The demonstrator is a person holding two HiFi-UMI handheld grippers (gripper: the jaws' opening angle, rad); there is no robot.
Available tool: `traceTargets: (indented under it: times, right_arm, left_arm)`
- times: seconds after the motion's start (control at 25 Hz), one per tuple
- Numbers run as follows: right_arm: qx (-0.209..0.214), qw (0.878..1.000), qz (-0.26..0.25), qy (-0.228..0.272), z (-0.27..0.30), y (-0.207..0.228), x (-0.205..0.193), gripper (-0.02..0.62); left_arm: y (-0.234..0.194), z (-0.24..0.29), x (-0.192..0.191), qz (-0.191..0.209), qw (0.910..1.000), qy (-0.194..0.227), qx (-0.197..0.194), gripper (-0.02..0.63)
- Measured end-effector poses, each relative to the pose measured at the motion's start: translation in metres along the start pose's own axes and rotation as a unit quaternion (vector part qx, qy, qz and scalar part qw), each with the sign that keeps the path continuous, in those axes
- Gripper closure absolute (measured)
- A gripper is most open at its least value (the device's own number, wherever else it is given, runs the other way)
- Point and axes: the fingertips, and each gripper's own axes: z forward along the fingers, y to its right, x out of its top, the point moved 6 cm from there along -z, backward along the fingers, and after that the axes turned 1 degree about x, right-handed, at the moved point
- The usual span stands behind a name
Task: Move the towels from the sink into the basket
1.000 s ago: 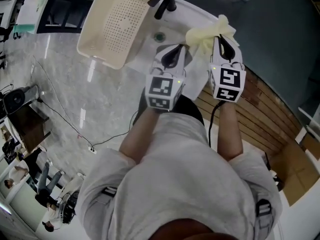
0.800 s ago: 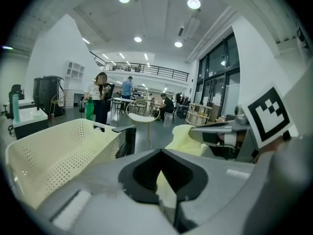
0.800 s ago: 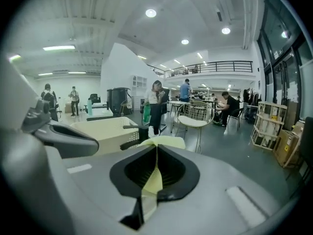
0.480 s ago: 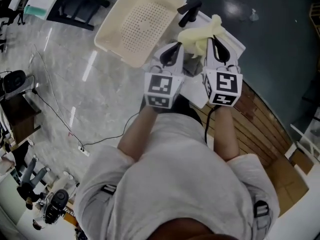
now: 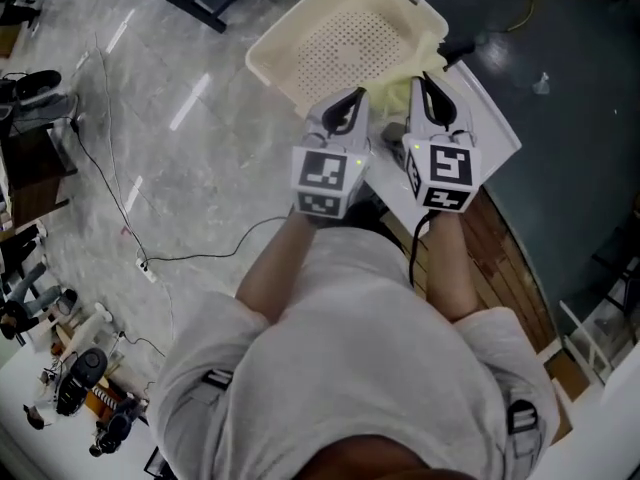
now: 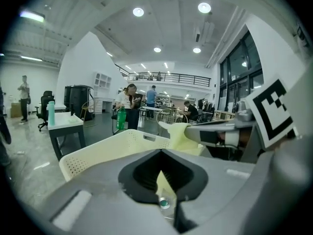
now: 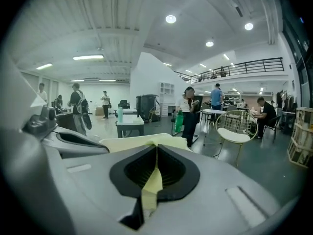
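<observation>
A pale yellow towel (image 5: 398, 90) hangs stretched between my two grippers, over the near right rim of the cream perforated basket (image 5: 345, 33). My left gripper (image 5: 350, 98) is shut on one end of it; a yellow strip (image 6: 164, 182) shows between the closed jaws. My right gripper (image 5: 425, 83) is shut on the other end, and the cloth (image 7: 152, 185) runs down through its jaws. In the left gripper view the basket (image 6: 107, 153) lies just ahead, with the towel (image 6: 180, 135) bunched at its right corner. The sink's bowl is hidden behind my grippers.
The white sink counter (image 5: 492, 126) and a black tap (image 5: 458, 46) sit to the right of the basket. A wooden slatted floor (image 5: 512, 260) runs lower right, and cables (image 5: 190, 258) cross the marble floor at left. People, tables and a chair (image 7: 238, 132) stand farther off.
Both grippers have carried the towel from above the sink across to the basket's rim. They stay side by side, shut on it.
</observation>
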Motion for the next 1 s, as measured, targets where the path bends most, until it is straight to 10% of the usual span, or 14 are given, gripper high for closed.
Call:
traceTargets:
  times: [1.0]
  right_arm:
    - [0.004,0.998,-0.048,0.047,0.094,-0.035,0.095,0.584]
  left_arm:
    - [-0.108,0.030,0.059,-0.014,0.9991,0.040,0.003,0.586]
